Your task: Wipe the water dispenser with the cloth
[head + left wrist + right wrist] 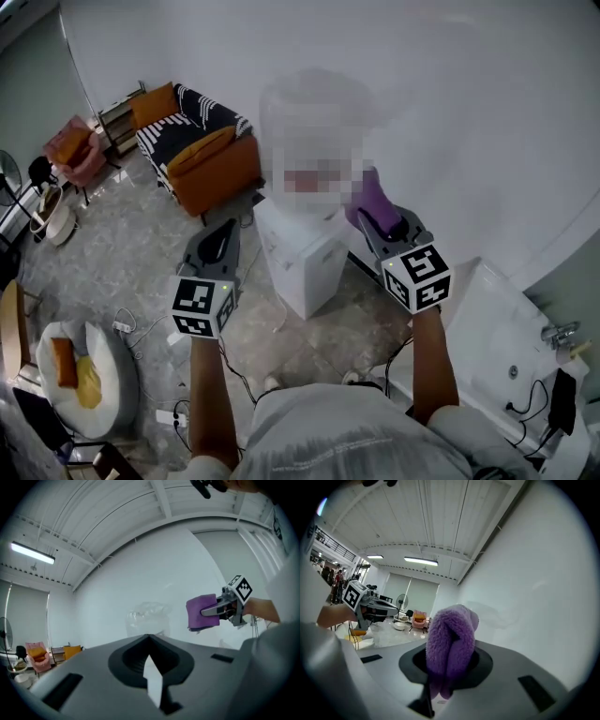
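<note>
The white water dispenser (305,261) stands on the floor ahead of me, against the white wall; a mosaic patch covers its top. Its clear bottle (147,618) shows faintly in the left gripper view. My right gripper (367,210) is shut on a folded purple cloth (374,194), held at the dispenser's upper right side, close to the wall. In the right gripper view the cloth (450,641) bulges out from between the jaws. My left gripper (224,229) hovers left of the dispenser, shut with nothing in it. The left gripper view also shows the right gripper (213,611) with the cloth (199,612).
An orange and striped sofa (202,150) sits behind and left of the dispenser. A white basin unit (497,328) stands at the right. Cables (234,366) trail over the floor by my feet. A round white seat with yellow cushions (89,370) is at the lower left.
</note>
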The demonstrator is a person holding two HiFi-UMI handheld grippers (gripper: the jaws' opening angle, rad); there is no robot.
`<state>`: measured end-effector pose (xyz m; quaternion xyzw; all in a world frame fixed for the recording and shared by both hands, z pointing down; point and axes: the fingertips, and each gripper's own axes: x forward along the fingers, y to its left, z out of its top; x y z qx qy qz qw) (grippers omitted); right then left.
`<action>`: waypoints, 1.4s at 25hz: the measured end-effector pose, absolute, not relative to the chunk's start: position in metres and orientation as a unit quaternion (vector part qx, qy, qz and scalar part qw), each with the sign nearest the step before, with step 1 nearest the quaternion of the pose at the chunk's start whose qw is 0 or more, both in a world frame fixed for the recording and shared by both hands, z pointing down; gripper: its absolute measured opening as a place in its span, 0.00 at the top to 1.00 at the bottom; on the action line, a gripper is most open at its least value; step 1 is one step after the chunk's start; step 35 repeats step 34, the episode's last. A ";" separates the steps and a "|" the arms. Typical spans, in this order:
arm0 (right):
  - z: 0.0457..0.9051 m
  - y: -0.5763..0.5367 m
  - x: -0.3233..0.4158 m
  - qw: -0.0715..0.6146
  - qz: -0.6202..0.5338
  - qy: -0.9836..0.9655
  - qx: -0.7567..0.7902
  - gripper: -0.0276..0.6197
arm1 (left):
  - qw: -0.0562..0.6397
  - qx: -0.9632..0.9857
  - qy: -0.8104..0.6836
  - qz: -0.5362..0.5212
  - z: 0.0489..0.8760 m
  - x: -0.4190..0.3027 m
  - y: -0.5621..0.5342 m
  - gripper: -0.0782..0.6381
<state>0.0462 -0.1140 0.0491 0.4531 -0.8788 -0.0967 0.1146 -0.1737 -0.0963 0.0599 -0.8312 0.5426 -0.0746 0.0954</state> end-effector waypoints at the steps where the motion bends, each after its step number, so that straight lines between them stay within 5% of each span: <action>1: 0.043 -0.112 0.045 0.111 -0.104 -0.879 0.453 0.85 | 0.105 -0.832 0.540 -0.076 0.054 -0.172 -0.095 0.87; 35: 0.063 -0.139 0.028 0.117 -0.093 -0.889 0.432 0.86 | 0.116 -0.836 0.526 -0.105 0.064 -0.164 -0.129 0.87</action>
